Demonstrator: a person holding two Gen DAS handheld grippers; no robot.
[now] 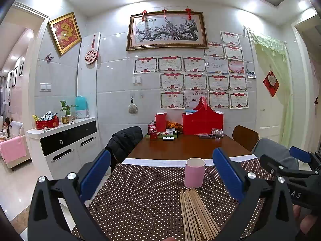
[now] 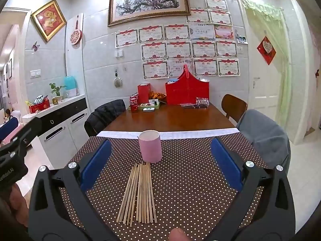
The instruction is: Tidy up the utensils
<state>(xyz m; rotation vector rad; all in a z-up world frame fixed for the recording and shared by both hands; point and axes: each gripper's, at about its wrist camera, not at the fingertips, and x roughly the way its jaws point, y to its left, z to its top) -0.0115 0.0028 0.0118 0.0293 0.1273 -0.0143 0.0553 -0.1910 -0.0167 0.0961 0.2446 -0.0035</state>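
Both claws gape wide and empty: the right gripper (image 2: 160, 160) hangs over the chopsticks (image 2: 138, 192), pink cup (image 2: 150, 146) just beyond; left gripper (image 1: 160, 172) sits apparently slightly leftward.

The chopsticks (image 2: 138, 192) look like pale, matt wood or bamboo. The pink cup (image 2: 150, 148) has a smooth, matt surface. Under them, the brown dotted cloth (image 2: 180, 180) looks soft and not shiny. The counter (image 2: 170, 118) behind is dark polished wood with a light gloss. The fingers (image 2: 94, 164) carry matt blue pads on black plastic frames with shiny metal screws. The wall tiles (image 2: 96, 64) are glossy.
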